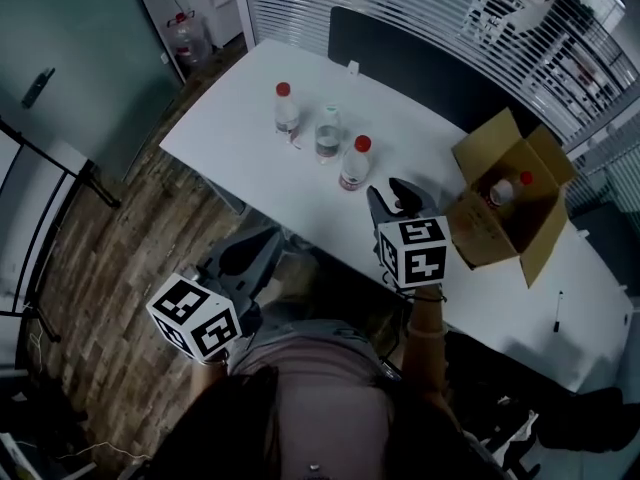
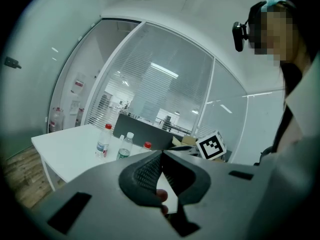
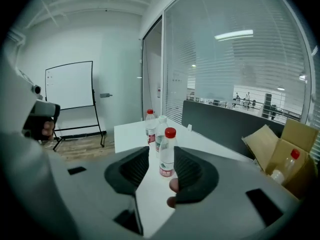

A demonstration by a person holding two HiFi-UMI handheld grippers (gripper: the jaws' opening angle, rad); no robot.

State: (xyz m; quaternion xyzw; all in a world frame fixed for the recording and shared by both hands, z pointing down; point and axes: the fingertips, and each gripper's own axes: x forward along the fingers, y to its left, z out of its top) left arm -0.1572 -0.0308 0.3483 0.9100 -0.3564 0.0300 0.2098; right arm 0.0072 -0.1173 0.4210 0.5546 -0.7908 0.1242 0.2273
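White table [image 1: 230,118] in a glass-walled office carries the near red-capped bottle [image 1: 354,163], upright close to the front edge and just ahead of the right gripper [image 1: 393,196]. That gripper's jaws stand wide apart, the bottle framed between them but untouched. It looks like a small clear plastic water bottle: light, smooth and thin-walled, so likely to dent under a hard squeeze. The labelled middle seems the surest place to take hold. Behind it, in a slanting row, stand a white-capped bottle [image 1: 328,133] and a far red-capped bottle [image 1: 287,110]. Further right an open cardboard box [image 1: 480,230], flaps spread, has one boxed bottle [image 1: 505,190] leaning inside. The left gripper [image 2: 161,156] hangs low, off the table, its pads pressed together on nothing
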